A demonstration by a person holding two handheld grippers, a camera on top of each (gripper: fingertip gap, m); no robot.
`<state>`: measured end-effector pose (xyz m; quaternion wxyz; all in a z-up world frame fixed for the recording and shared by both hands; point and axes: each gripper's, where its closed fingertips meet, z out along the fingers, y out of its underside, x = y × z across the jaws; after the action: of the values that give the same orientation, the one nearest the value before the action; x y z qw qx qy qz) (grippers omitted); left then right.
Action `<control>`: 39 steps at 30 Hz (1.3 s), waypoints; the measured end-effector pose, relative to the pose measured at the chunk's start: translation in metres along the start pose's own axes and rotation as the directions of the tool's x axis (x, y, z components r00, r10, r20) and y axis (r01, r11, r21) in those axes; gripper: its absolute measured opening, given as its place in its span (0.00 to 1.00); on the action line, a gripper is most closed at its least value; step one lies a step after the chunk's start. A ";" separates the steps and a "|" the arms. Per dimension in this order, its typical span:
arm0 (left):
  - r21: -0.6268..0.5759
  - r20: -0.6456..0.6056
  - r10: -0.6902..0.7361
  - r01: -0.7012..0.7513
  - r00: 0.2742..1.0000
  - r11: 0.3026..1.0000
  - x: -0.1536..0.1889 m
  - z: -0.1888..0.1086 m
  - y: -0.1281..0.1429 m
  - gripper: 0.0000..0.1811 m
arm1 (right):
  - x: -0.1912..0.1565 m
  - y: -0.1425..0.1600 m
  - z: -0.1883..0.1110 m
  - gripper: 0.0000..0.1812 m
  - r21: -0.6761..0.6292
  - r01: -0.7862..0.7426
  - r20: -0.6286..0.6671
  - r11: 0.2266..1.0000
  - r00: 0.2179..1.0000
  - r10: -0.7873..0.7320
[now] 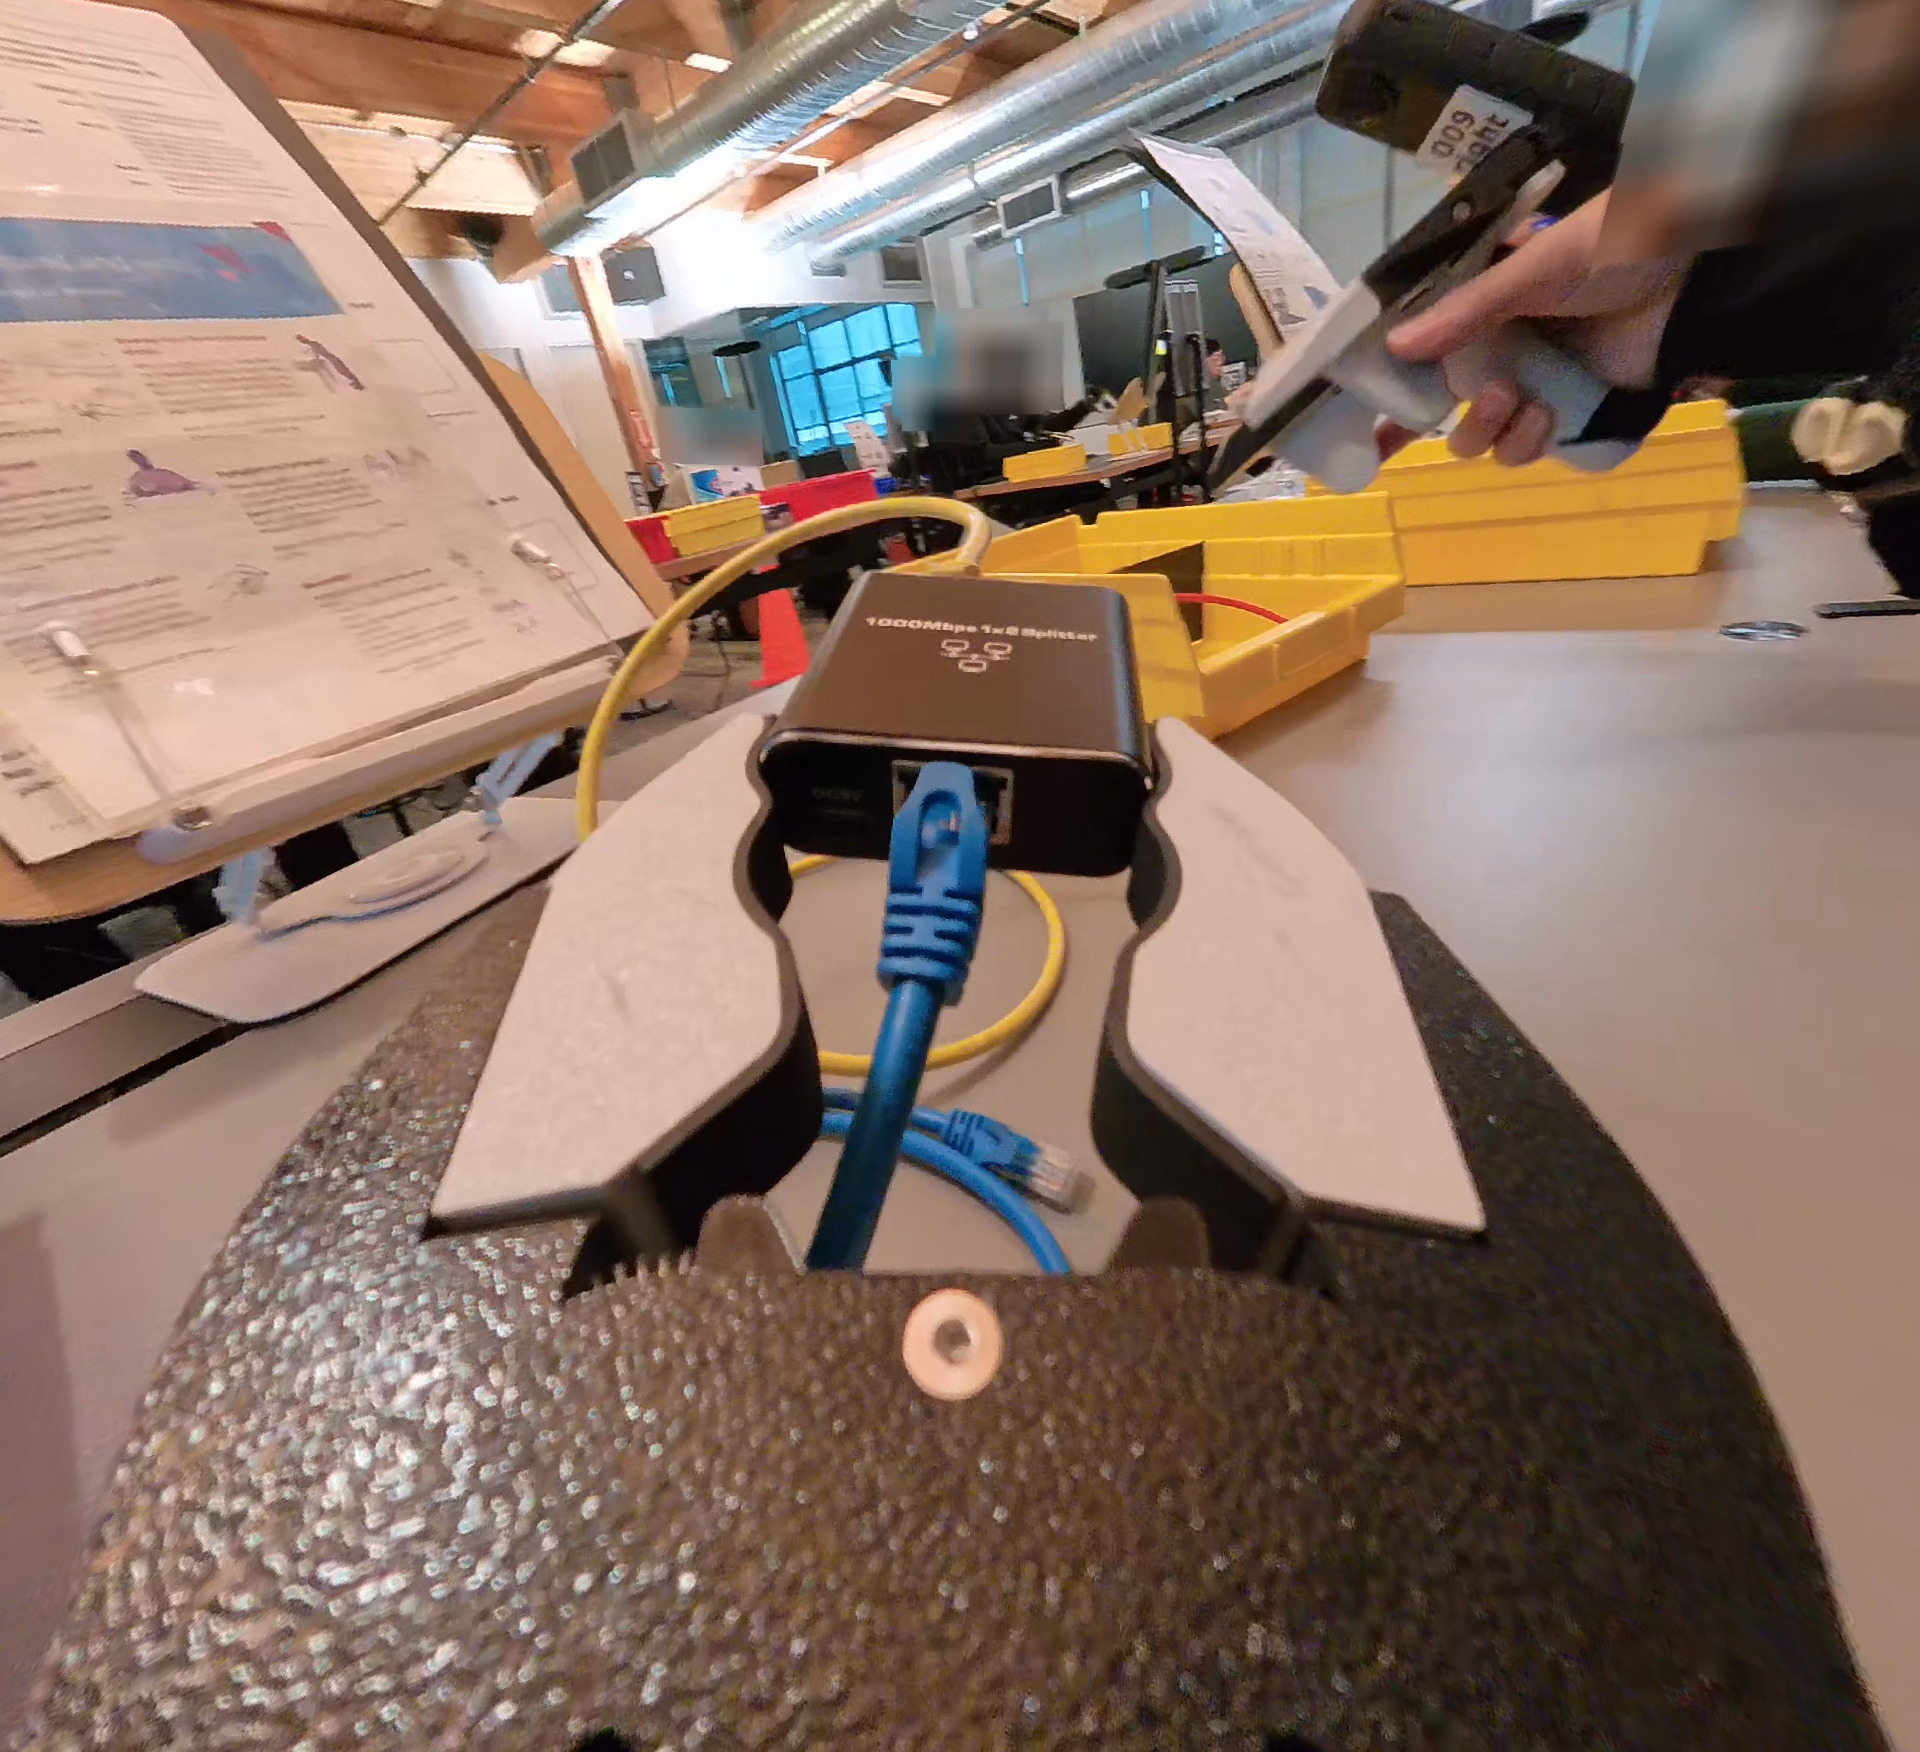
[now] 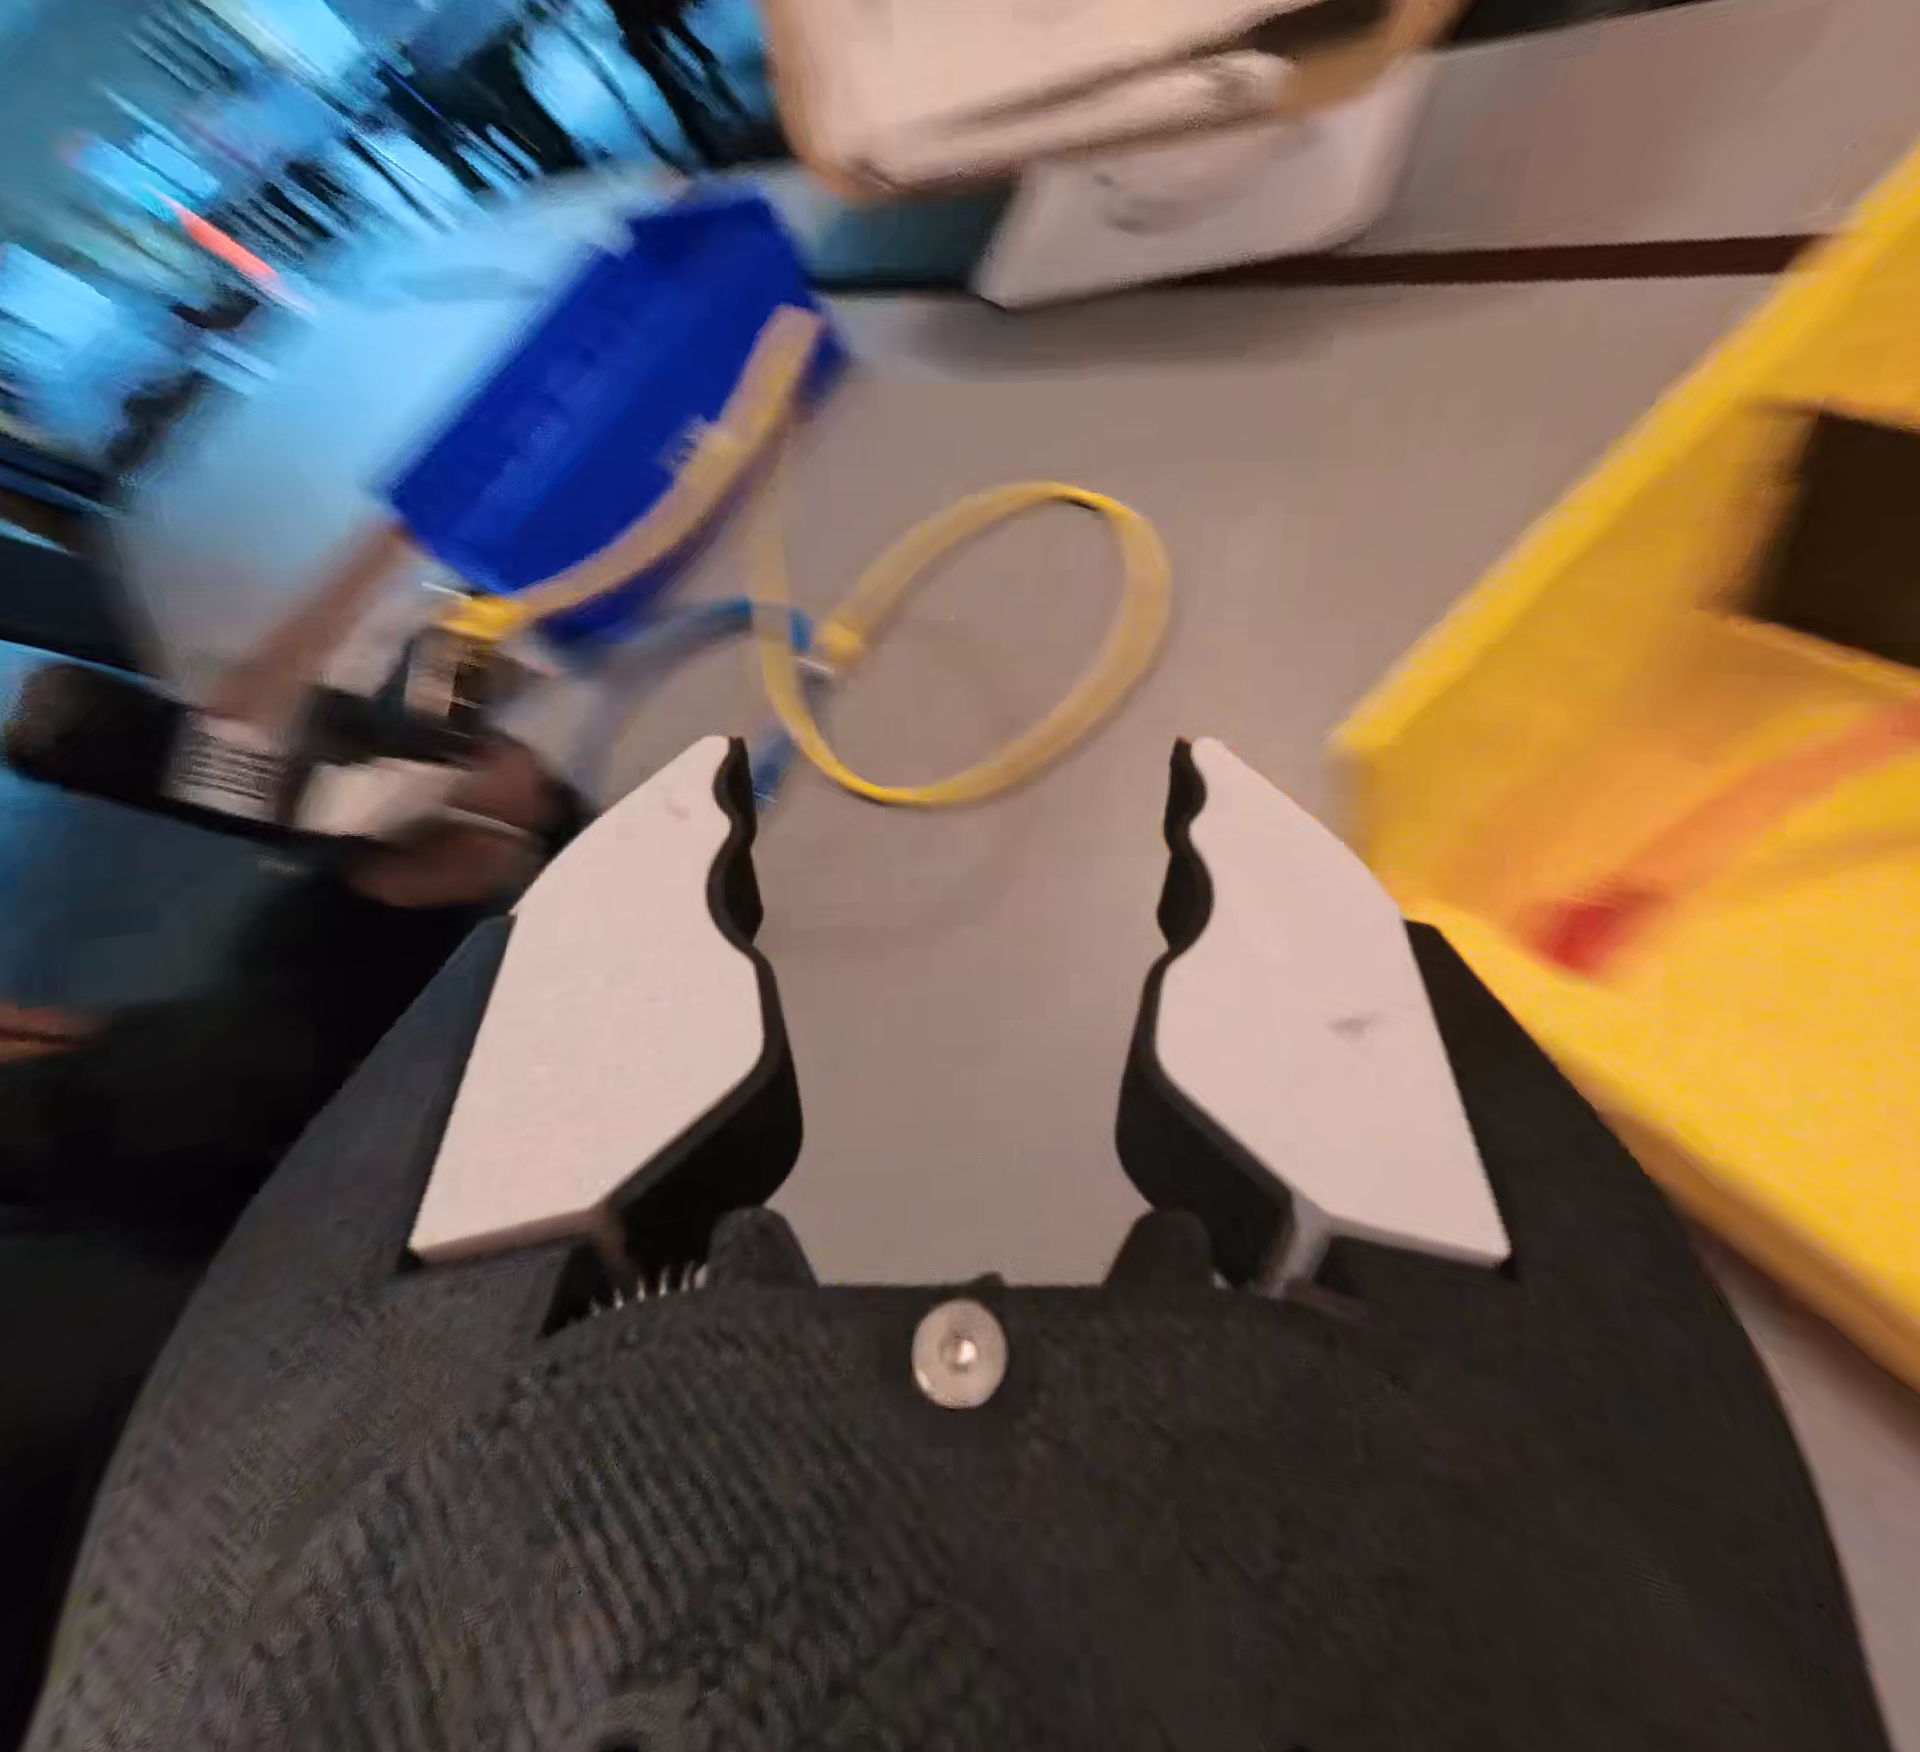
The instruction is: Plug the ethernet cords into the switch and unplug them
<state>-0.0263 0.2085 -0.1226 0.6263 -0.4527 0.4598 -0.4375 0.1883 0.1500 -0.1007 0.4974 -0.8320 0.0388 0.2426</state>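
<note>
Grey-faced fingers of the left gripper [image 1: 956, 772] press against both sides of the black switch [image 1: 961, 710], pinching it and holding it just above the grey table [image 1: 1558, 871]. A blue ethernet cord [image 1: 914, 954] is plugged into the port on the switch's near face and runs back between the fingers toward the gripper's body; its other end, with a clear plug [image 1: 1049, 1177], lies loose on the table below. A yellow ethernet cord [image 1: 623, 694] leaves the far end of the switch, arches over to the left and loops down under the box onto the table.

Up to the right, a person's hand [image 1: 1538, 331] holds the right gripper [image 2: 961, 752] in the air, well apart from the switch. Its own view (heavily blurred) shows the two fingers spread apart with nothing between them, pointing down at the table, where a loop of the yellow cord lies ahead of the tips.

Beyond the switch stand yellow bins [image 1: 1278, 601], one with a red wire inside. To the left, a printed sheet rests on a tilted wooden stand [image 1: 312, 746]. A blurred blue bin [image 2: 613, 393] appears in the right wrist view, to the left of the loop.
</note>
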 end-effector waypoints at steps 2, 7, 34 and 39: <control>-0.011 -0.051 -0.027 0.026 0.998 1.000 0.007 0.001 0.001 0.35 | -0.049 0.013 0.023 0.44 0.124 -0.131 0.171 0.984 0.979 0.109; -0.028 -0.180 -0.079 0.075 0.980 0.997 0.027 0.001 0.001 0.35 | -0.121 0.056 0.070 0.42 0.146 -0.448 0.461 0.882 0.820 0.340; -0.055 -0.264 0.014 -0.030 0.964 0.998 0.049 0.005 0.007 0.35 | -0.148 0.062 0.092 0.11 0.234 -0.728 0.578 0.645 0.638 0.509; -0.052 -0.247 0.013 -0.026 0.969 0.998 0.047 0.005 0.007 0.35 | -0.148 0.059 0.093 0.11 0.280 -0.766 0.591 0.579 0.613 0.525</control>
<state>-0.0110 0.1656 -0.1365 0.5560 -0.4075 0.5501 -0.4713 0.0066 0.1726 -0.1194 0.5638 -0.5134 0.2959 0.5754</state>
